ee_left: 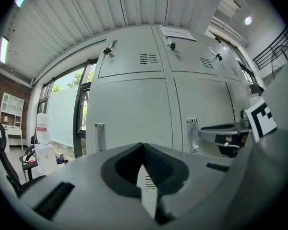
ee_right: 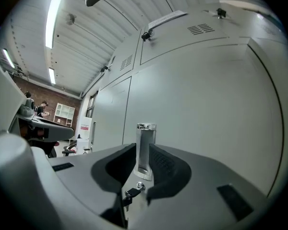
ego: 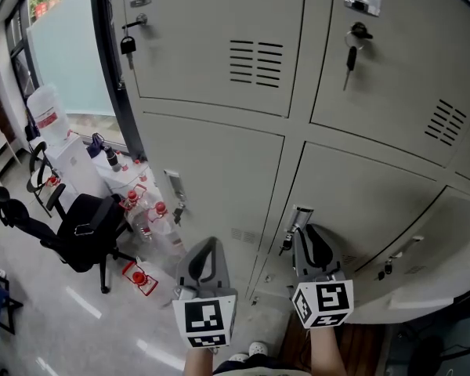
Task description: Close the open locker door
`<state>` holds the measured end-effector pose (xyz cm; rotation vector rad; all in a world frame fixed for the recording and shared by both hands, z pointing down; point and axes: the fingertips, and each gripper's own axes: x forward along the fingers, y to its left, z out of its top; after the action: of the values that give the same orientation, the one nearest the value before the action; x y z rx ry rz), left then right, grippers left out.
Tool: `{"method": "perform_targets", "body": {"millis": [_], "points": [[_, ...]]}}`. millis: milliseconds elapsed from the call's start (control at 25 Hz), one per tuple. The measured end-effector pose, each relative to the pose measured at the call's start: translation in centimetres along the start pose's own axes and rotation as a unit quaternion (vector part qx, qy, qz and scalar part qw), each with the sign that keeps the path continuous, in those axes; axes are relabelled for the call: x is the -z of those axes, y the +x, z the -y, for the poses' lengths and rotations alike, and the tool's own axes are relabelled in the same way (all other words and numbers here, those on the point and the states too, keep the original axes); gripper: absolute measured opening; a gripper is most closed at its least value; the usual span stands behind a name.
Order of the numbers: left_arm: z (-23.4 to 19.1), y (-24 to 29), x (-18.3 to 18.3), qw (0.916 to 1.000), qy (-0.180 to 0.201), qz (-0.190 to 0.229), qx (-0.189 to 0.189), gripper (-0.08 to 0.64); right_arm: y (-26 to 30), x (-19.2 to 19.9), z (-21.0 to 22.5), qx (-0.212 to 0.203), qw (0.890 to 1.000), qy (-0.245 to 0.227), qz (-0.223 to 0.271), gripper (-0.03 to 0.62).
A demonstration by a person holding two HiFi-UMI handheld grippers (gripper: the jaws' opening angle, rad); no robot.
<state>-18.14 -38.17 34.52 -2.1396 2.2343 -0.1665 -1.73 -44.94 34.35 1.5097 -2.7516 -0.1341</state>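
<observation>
**Between right jaws: handle held**

Clamped from both sides by the right gripper (ee_right: 144, 152), the upright silver metal handle (ee_right: 146, 134) sits on the pale grey steel locker door (ee_right: 206, 109) just ahead, seemingly almost flush. Jaws of the left gripper (ee_left: 143, 148) meet, empty. Next, I judge: press straight forward until it seats.

The left gripper (ego: 207, 245) is held low and forward, its marker cube (ego: 206, 319) facing up above the left forearm (ego: 203, 360). In the left gripper view its jaws meet at the tips (ee_left: 143, 146) with nothing between them. The right gripper (ego: 304, 233) reaches slightly further forward beside it, marker cube (ego: 323, 302) tilted, over the right forearm (ego: 326, 352). Its jaws (ee_right: 144, 150) stand narrowly apart, pressed on either side of a locker door handle (ee_right: 145, 145).
</observation>
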Motion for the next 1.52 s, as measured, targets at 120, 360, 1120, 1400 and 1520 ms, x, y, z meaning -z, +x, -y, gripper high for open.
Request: {"method": "perform_targets", "body": {"millis": [120, 360, 1120, 1400, 1520], "points": [[0.3, -0.4, -0.4, 1.0000, 0.001, 0.005, 0.004, 0.000, -1.1, -0.7, 0.2, 0.011, 1.000, -0.005, 0.010, 0.075], [1.0, -1.3, -0.7, 0.9999, 0.004, 0.011, 0.013, 0.000, -3.7, -1.5, 1.1, 0.044, 0.999, -0.001, 0.025, 0.075], [4.2, -4.4, -1.7, 0.9984, 0.016, 0.025, 0.048, 0.000, -9.9, -2.0, 2.7, 0.096, 0.995, 0.012, 0.029, 0.021], [5.1, -5.2, -1.9, 0.9980, 0.014, 0.029, 0.055, 0.000, -11.4, -1.9, 2.8, 0.102, 0.994, 0.010, 0.027, 0.020], [5.5, -5.4, -1.9, 0.9978, 0.014, 0.029, 0.058, 0.000, -12.0, -1.9, 2.9, 0.106, 0.994, 0.007, 0.026, 0.020]]}}
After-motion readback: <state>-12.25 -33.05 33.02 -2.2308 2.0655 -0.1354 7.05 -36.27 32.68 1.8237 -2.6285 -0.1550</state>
